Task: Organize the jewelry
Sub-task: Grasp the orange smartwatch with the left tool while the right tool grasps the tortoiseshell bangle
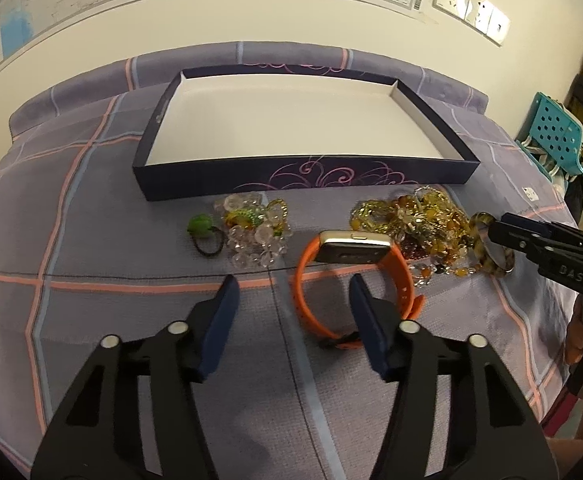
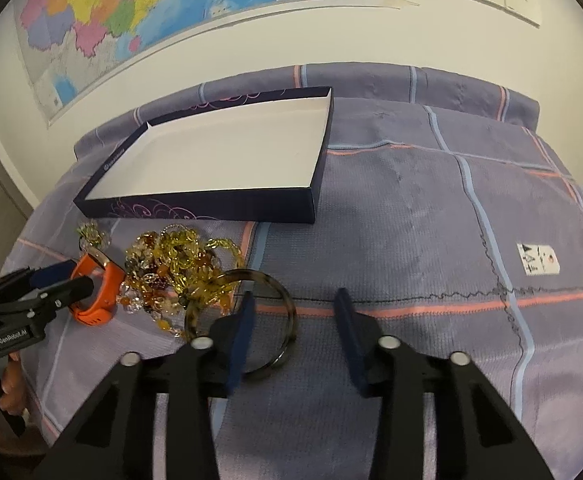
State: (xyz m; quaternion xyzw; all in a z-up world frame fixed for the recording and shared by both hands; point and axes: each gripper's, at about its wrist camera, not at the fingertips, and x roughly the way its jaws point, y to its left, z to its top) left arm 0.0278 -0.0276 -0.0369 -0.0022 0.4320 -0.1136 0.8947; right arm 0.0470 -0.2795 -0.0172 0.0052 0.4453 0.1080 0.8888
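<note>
An orange-strapped watch [image 1: 355, 248] stands on edge on the checked cloth. My left gripper [image 1: 293, 292] is open around the strap's left side, with its right finger inside the loop and no pad pressing. A tortoiseshell bangle [image 2: 289, 312] lies flat beside a heap of amber and yellow beads [image 2: 179, 272]. My right gripper [image 2: 295, 302] is open over the bangle's right rim, left finger inside the ring. In the right wrist view the left gripper [image 2: 71, 280] sits at the watch [image 2: 99, 292]. An empty dark blue box [image 1: 307, 176] with a white inside lies behind.
Clear bead bracelets [image 1: 255, 232] and a green hair tie [image 1: 201, 228] lie left of the watch. A white label [image 2: 537, 260] is on the cloth at right. A teal crate [image 1: 555, 128] stands beyond the right edge. A wall with a map is close behind the box.
</note>
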